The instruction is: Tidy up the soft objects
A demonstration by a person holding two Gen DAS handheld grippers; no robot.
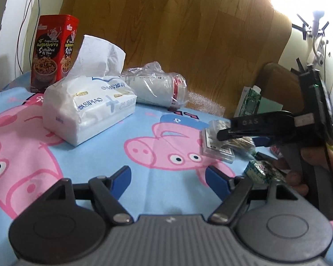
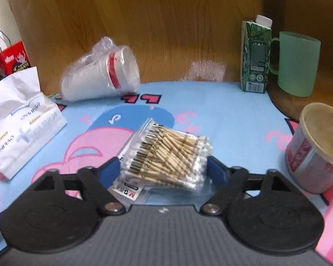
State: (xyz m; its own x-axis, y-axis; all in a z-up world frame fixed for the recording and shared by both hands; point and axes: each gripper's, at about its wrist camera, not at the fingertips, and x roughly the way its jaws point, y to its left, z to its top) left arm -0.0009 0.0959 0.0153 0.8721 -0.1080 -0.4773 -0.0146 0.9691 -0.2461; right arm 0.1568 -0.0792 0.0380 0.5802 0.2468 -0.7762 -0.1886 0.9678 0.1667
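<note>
Left wrist view: left gripper, blue-padded fingers spread wide with nothing between them, hovering over the light-blue cartoon-pig cloth. Far left, a white plastic-wrapped tissue pack, one sheet pulled up, long axis running from near left to far right. Behind it an upright red noodle box; to its right a plastic-bagged stack of white paper cups lying on its side. At right, the right gripper reaching in from the right edge, black finger over a clear packet of wooden cotton swabs; grip not discernible from here.

Right wrist view: right gripper, fingers apart, flanking the swab packet near centre on the cloth; contact with the pads unclear. Packet lying flat atop a printed card, swab sticks running from far left to near right. Tissue pack at left edge, cup stack far left with rims pointing right. Far right, an upright green drink carton just beside a translucent green mug; near right, a tilted round tub with a tan lid.
</note>
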